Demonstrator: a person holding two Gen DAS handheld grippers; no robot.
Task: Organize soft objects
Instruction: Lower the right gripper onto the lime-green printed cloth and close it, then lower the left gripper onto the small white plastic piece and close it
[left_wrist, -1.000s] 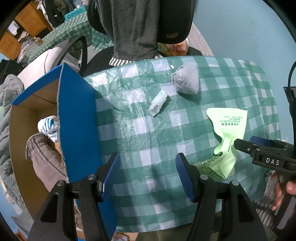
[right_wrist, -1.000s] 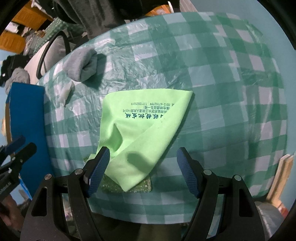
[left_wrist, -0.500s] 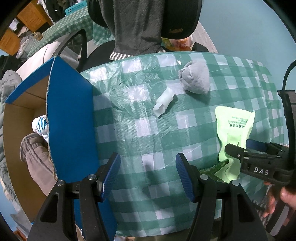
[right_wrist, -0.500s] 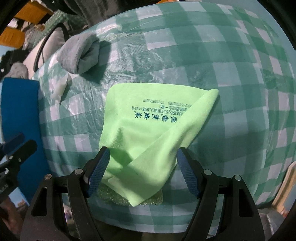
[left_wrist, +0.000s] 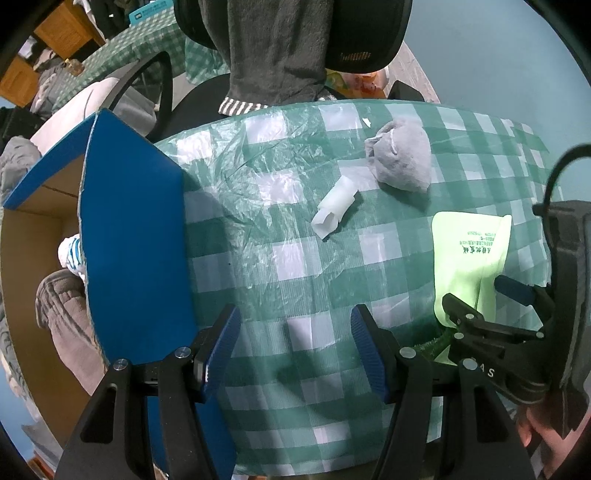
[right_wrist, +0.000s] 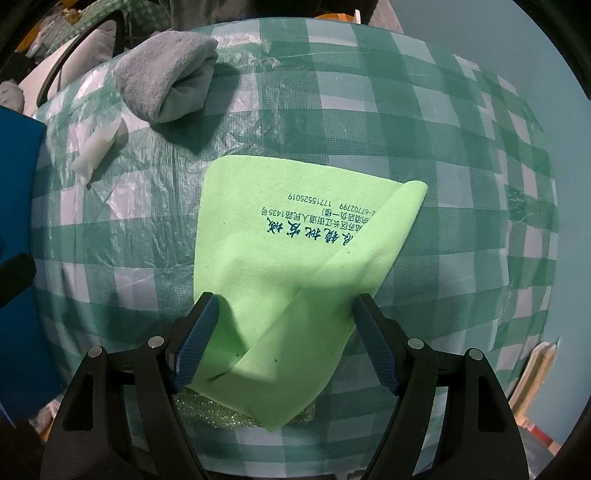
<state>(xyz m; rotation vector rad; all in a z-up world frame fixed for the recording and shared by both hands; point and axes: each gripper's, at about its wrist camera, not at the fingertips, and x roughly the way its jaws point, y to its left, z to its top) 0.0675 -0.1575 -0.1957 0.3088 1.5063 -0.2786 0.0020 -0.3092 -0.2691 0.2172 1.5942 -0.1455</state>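
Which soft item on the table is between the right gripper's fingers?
The light green printed cloth: the open right gripper straddles its near end. The rolled grey towel and small white piece lie farther off.

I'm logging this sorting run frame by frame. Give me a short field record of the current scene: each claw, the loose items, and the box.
left claw: open, over bare tablecloth
right claw: open, straddling the green cloth
green cloth: folded, printed text, lying on a glittery green pad
grey cloth bundle: far side of table
white roll: beside the grey bundle
blue box: left of table, holds brown and striped fabric
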